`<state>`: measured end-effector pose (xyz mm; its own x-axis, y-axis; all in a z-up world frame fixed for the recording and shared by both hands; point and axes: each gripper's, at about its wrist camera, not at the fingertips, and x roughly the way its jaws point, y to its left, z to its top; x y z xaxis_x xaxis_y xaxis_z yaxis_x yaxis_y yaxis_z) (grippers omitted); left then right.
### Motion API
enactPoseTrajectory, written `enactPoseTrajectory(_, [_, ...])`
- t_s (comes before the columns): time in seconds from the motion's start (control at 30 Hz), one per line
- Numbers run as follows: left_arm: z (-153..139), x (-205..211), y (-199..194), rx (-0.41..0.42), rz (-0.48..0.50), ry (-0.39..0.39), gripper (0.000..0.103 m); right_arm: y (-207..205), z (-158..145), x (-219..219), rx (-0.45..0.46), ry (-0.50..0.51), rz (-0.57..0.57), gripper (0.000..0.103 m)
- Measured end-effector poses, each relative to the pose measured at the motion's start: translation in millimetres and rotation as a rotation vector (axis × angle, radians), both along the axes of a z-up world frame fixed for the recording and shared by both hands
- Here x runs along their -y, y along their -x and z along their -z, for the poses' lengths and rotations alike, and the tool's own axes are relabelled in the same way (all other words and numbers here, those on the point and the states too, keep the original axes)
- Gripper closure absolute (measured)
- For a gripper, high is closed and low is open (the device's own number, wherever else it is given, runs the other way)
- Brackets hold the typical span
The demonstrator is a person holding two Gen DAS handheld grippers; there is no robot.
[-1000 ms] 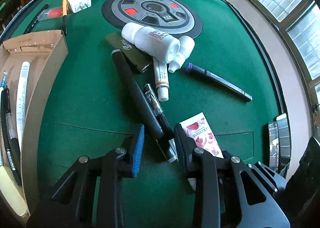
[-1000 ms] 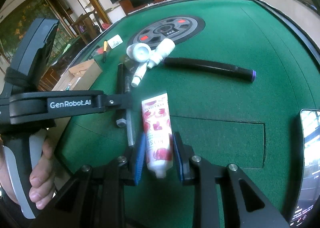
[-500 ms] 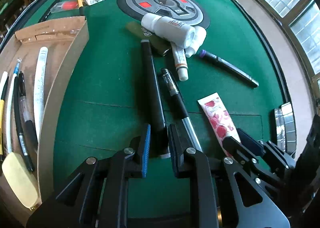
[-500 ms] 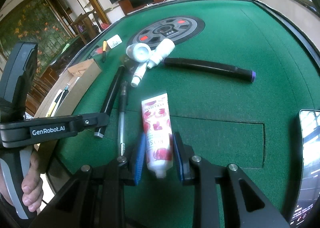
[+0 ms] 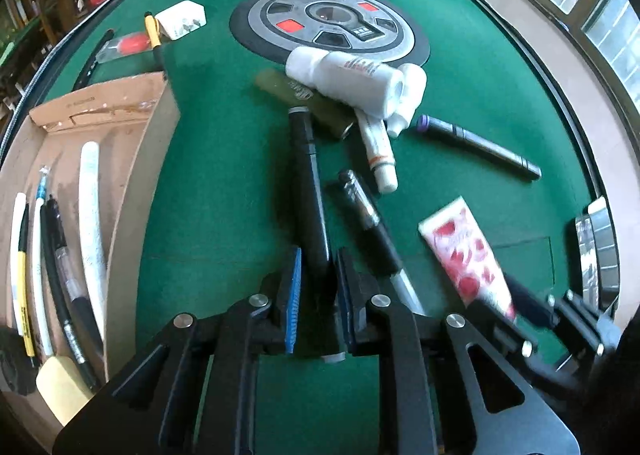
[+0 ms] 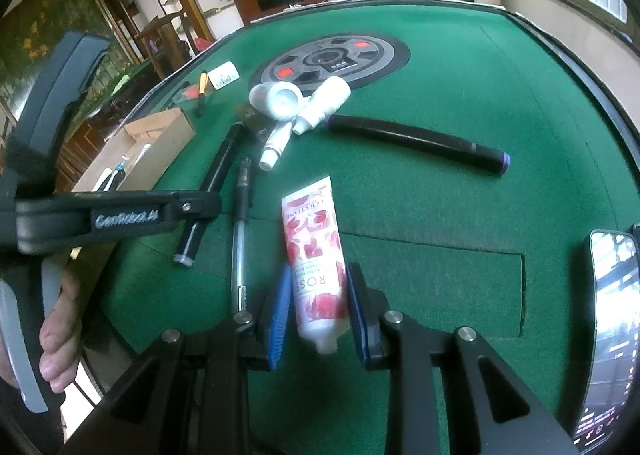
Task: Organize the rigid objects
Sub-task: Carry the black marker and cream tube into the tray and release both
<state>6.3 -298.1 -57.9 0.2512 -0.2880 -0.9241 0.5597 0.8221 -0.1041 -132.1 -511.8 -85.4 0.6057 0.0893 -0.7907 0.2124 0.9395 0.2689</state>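
My left gripper [image 5: 318,295] is shut on the near end of a long black marker [image 5: 308,191], which lies on the green felt; the same marker shows in the right wrist view [image 6: 212,179]. My right gripper [image 6: 318,307] has its jaws around the cap end of a rose hand-cream tube [image 6: 314,255], with small gaps on both sides; the tube rests on the felt and also shows in the left wrist view [image 5: 464,251]. A clear-barrelled pen [image 5: 372,227] lies between marker and tube.
A cardboard box [image 5: 136,183] at the left holds several pens and tubes. White bottles [image 5: 348,79], a small tube [image 5: 378,151], an olive case [image 5: 308,103] and a purple-capped marker [image 5: 480,145] lie mid-table. A phone [image 6: 608,327] lies at the right edge.
My left gripper moved left from the clear pen to the black marker and closed on it. My right gripper's jaws have widened slightly around the tube.
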Motion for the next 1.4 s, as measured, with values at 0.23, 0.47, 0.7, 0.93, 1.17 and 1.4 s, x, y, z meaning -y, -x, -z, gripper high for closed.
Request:
enactPoseTrajectory(0.23, [-0.1, -44.9, 27.2, -0.025, -0.019, 0.063, 0.089, -6.4, 0.0, -12.5, 0.003, 0.070, -0.004, 0.075])
enactPoseTrajectory(0.47, [-20.2, -69.1, 36.2, -0.030, -0.039, 0.177, 0.089, -4.4, 1.0, -16.8, 0.036, -0.011, 0.012, 0.079])
enactPoseTrajectory(0.7, [-40.7, -92.2, 39.7, -0.076, -0.045, 0.274, 0.089, 0.9, -23.1, -37.2, 0.146, -0.129, -0.019, 0.079])
enactPoseTrajectory(0.93, [-66.8, -145.4, 26.2, -0.062, -0.128, 0.341, 0.089, -14.8, -43.1, -77.4, 0.199, -0.187, -0.125, 0.079])
enactPoseTrajectory(1.17, [-78.9, -203.7, 2.3, -0.031, -0.246, 0.368, 0.089, -53.8, -43.5, -122.0, 0.176, -0.249, -0.224, 0.079])
enactPoseTrajectory(1.4, [-58.3, -233.6, -29.7, -0.029, -0.341, 0.326, 0.089, -86.7, -41.4, -156.3, 0.135, -0.231, -0.269, 0.079])
